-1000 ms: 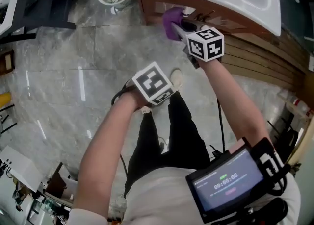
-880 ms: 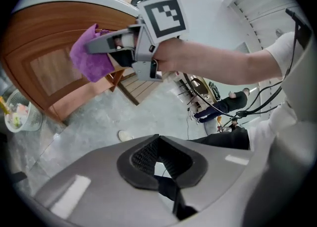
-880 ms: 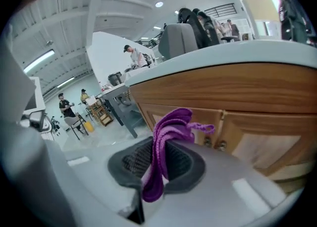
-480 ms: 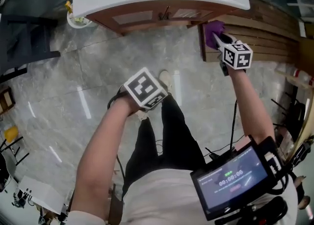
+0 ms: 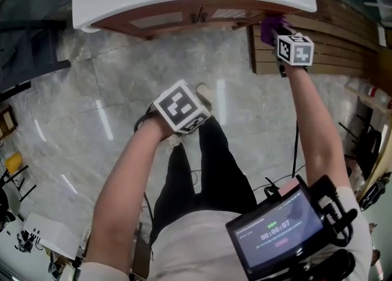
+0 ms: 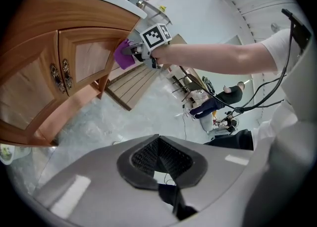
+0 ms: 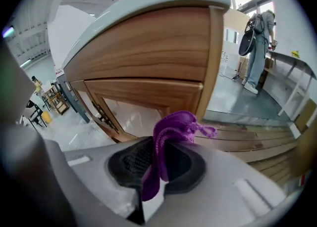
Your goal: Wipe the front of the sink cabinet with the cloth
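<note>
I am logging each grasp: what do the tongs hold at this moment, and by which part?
The right tongs pinch the purple cloth across its bunched middle; one end hangs below. The left tongs hold nothing.

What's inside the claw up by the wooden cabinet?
A purple cloth. The right claw is shut on it, and a bunch sticks out toward the cabinet. The bit squeezed deep inside the claw is covered, so it can't be seen.
</note>
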The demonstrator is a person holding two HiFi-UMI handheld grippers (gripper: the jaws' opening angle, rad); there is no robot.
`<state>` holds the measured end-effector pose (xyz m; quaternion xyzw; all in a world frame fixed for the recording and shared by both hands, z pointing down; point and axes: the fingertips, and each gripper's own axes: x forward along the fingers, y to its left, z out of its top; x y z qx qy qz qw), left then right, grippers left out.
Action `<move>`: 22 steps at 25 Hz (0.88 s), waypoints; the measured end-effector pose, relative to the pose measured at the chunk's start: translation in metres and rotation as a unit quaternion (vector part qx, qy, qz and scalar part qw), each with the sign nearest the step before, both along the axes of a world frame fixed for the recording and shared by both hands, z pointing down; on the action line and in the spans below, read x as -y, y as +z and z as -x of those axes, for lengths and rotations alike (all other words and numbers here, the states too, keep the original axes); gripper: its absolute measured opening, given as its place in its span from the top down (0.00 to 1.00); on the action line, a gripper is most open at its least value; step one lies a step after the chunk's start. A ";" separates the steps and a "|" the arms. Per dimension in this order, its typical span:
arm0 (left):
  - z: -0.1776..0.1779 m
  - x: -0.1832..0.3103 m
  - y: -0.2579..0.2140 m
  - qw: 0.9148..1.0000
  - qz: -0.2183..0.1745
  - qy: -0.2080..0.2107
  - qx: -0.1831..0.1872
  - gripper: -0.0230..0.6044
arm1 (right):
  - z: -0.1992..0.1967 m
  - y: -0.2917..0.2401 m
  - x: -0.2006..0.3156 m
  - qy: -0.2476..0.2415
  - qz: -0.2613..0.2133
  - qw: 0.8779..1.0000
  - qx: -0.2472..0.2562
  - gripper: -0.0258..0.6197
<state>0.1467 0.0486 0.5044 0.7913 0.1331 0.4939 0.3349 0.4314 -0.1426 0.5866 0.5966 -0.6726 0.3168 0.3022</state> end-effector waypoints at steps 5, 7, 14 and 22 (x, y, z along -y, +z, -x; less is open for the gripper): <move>0.004 0.007 -0.001 1.000 0.004 -0.018 -0.008 0.95 | 0.045 0.003 0.016 -0.039 -0.002 0.999 0.022 0.87; 0.007 0.010 -0.002 1.000 0.002 -0.024 -0.009 0.95 | 0.064 0.003 0.021 -0.053 -0.006 0.998 0.032 0.87; 0.034 0.012 -0.003 0.999 0.001 -0.042 -0.006 0.95 | 0.139 0.000 0.037 -0.101 -0.008 0.993 0.054 0.87; 0.065 0.008 -0.002 0.998 0.000 -0.067 -0.003 0.95 | 0.213 -0.007 0.051 -0.145 -0.015 0.987 0.067 0.87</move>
